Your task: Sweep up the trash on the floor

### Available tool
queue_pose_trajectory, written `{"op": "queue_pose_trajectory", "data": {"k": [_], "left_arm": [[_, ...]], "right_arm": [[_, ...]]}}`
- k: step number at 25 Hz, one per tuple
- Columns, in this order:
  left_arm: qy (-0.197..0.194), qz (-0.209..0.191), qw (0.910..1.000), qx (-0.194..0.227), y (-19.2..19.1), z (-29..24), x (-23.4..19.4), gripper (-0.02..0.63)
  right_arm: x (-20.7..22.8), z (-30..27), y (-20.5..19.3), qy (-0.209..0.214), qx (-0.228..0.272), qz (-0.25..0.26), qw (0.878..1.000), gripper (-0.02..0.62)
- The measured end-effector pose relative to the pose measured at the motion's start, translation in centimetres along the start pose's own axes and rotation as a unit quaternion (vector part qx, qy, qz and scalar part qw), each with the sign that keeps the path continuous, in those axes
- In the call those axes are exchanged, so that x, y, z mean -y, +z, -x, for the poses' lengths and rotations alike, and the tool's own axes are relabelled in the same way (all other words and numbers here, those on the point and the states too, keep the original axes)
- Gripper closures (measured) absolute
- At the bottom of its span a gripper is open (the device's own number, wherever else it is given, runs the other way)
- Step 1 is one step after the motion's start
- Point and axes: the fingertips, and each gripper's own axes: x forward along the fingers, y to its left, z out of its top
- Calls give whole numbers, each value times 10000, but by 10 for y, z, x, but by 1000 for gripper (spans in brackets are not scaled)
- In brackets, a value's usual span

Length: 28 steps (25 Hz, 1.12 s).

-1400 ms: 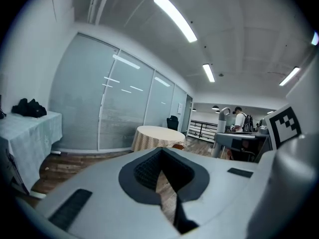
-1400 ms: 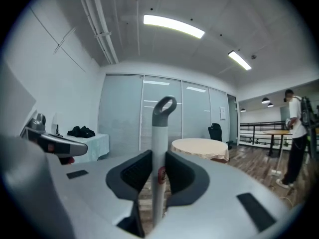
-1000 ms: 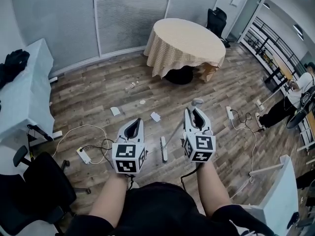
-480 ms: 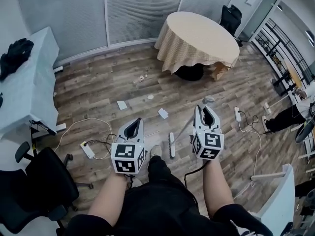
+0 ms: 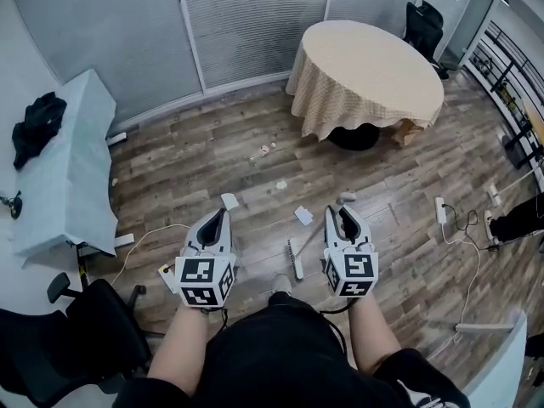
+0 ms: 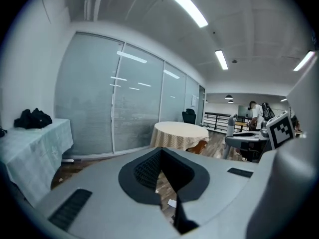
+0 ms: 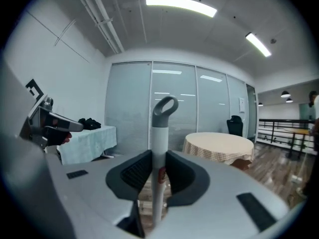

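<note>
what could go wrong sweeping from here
1. Only the right gripper clamps the broom handle. The left gripper is shut on nothing, so the broom head may twist when pushed.
2. A white cable loops across the floor near a paper scrap. The bristles could snag it.

The floor (image 5: pixel 408 228) is brown-grey wood-grain planking, and the paper scraps (image 5: pixel 303 215) on it are white. One round tabletop (image 5: pixel 365 66) wears a beige checked cloth. The left gripper (image 5: pixel 219 218) and right gripper (image 5: pixel 347 214) are pale grey with black-and-white marker squares. The broom handle (image 7: pixel 158 148) is white, capped grey.
</note>
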Motion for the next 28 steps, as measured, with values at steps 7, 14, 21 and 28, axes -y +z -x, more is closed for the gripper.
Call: {"op": "queue_pose_trajectory", "data": {"k": [7, 14, 21, 28], "left_arm": [[461, -201, 9986, -158, 10, -57, -18, 612], [1062, 115, 9936, -355, 7, -92, -60, 612], [1017, 162, 9936, -453, -2, -123, -109, 612], [408, 318, 9973, -521, -12, -188, -189, 612]], "right_arm": [[7, -81, 11, 657, 35, 56, 9978, 500], [-17, -158, 20, 1247, 108, 412, 9913, 500], [-55, -221, 32, 1425, 23, 645, 9877, 500], [-87, -293, 47, 1123, -236, 486, 9922, 500]]}}
